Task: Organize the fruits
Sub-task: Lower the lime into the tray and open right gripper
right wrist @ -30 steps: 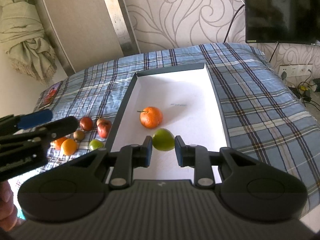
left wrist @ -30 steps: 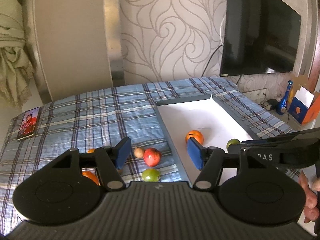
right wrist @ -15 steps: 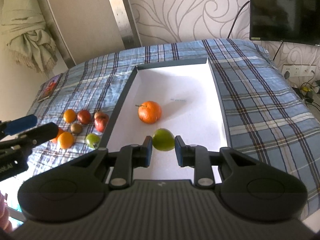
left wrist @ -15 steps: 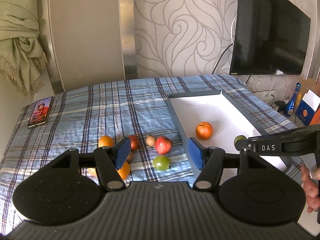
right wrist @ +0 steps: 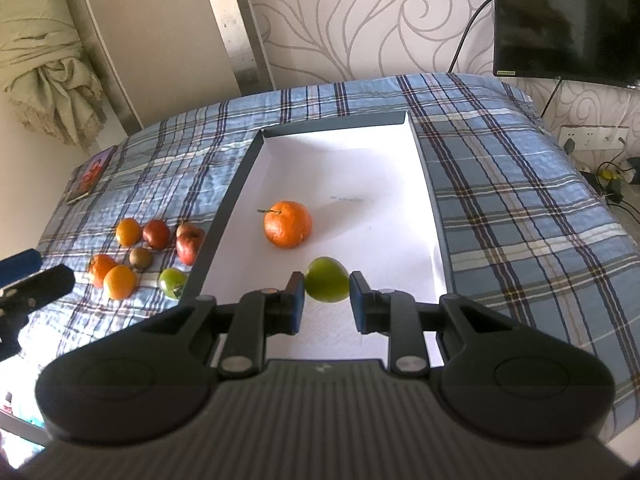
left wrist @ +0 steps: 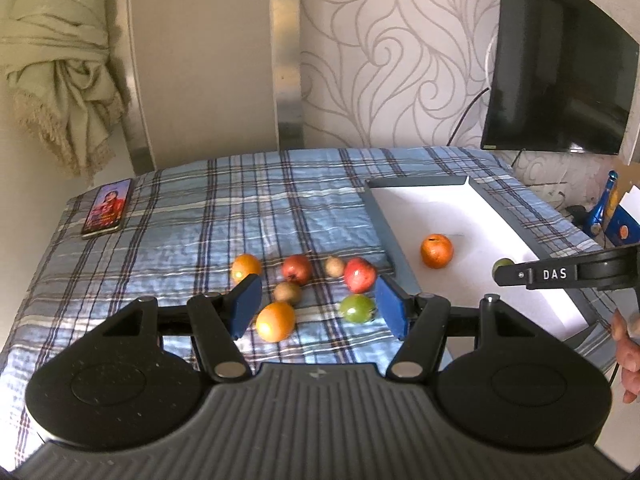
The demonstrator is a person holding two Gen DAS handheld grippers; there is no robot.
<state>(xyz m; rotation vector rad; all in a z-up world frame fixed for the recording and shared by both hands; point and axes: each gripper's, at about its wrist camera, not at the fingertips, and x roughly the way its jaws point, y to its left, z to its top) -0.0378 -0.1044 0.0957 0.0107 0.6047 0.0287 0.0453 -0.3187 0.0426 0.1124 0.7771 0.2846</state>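
Observation:
My right gripper (right wrist: 326, 300) is shut on a green fruit (right wrist: 327, 279) just above the near end of the white tray (right wrist: 432, 184). An orange with a stalk (right wrist: 287, 223) lies in the tray; it also shows in the left wrist view (left wrist: 436, 250). My left gripper (left wrist: 316, 306) is open and empty above several loose fruits on the checked cloth: an orange (left wrist: 275, 321), a green fruit (left wrist: 357, 308), a red apple (left wrist: 359, 274), another red fruit (left wrist: 297, 269) and small brown ones (left wrist: 287, 292).
A phone (left wrist: 107, 207) lies at the far left of the blue checked cloth (left wrist: 192, 216). A television (left wrist: 560, 88) hangs on the wall at right. A blue bottle (left wrist: 602, 204) and cables stand beyond the right edge. A curtain (left wrist: 60, 80) hangs at left.
My left gripper has swung left and back, bringing the loose fruits on the cloth between its fingers. My right gripper has drifted slightly, still holding the green fruit over the tray.

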